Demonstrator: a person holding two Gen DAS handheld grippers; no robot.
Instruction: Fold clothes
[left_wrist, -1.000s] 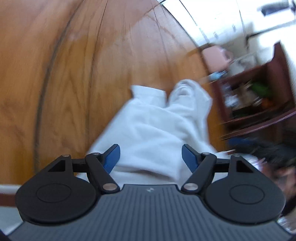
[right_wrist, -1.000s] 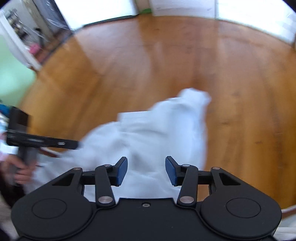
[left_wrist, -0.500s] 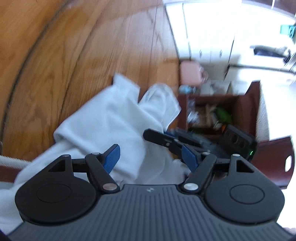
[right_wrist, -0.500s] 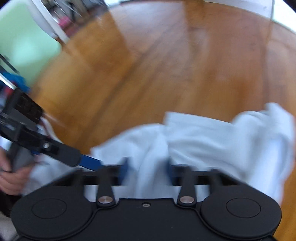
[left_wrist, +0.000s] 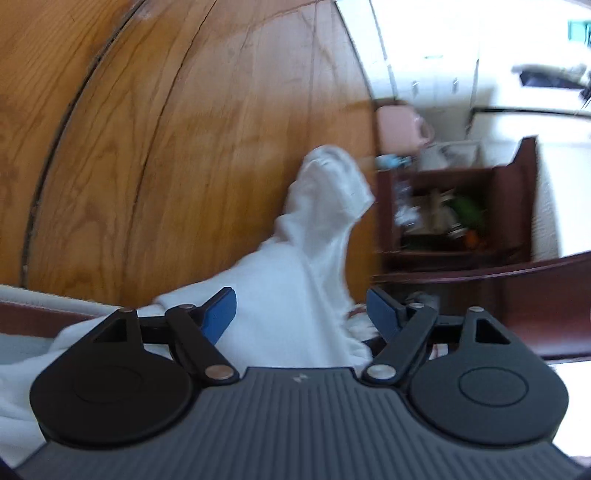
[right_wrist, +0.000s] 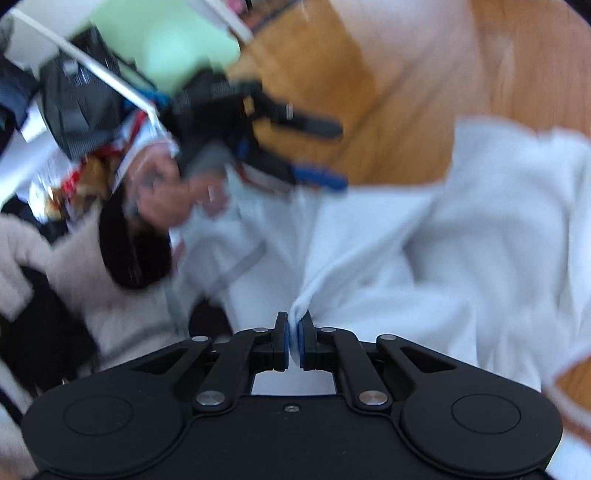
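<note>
On the wooden table (left_wrist: 184, 147), right tool (right_wrist: 294, 328) pinches white garment (right_wrist: 461, 240); left tool (left_wrist: 301, 310) gapes.

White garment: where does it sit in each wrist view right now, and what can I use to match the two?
Left wrist: white garment runs up the centre from between the open left gripper.
Right wrist: it fills centre and right, pinched in the shut right gripper; the left gripper shows upper left.
Shared landmark: the wooden table, and the left gripper.
</note>
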